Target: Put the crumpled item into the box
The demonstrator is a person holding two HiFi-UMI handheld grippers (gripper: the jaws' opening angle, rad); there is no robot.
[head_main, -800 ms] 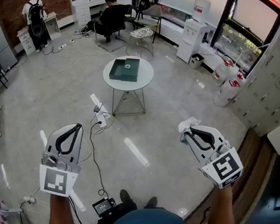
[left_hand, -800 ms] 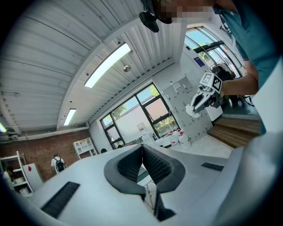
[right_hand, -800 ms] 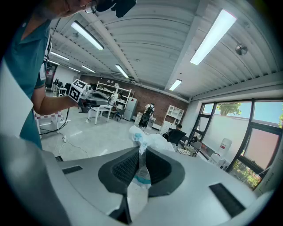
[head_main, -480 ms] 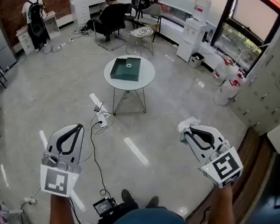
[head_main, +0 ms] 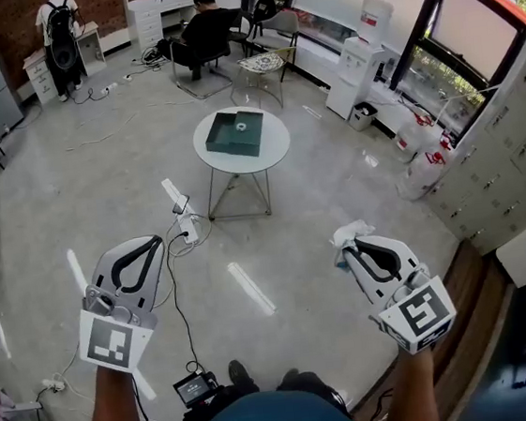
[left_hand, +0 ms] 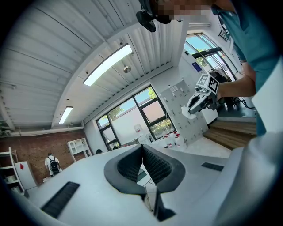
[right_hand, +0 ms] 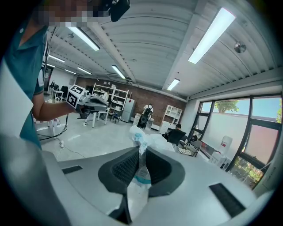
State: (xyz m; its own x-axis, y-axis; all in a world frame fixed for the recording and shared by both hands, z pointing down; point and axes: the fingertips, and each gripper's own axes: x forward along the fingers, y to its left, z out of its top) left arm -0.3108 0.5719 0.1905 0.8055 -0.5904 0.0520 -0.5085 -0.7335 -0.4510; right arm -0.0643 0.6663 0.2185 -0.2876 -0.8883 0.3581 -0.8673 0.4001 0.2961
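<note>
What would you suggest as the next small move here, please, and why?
Probably carry the right gripper forward toward the box on the round table. Its jaws are shut on the crumpled item, and the box sits far ahead of it, seemingly out of reach from here.

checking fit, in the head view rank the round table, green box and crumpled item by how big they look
1. round table
2. green box, sitting on the table
3. crumpled item in the right gripper: smallest, even though it is far nearer the camera; part of it is hidden between the jaws
</note>
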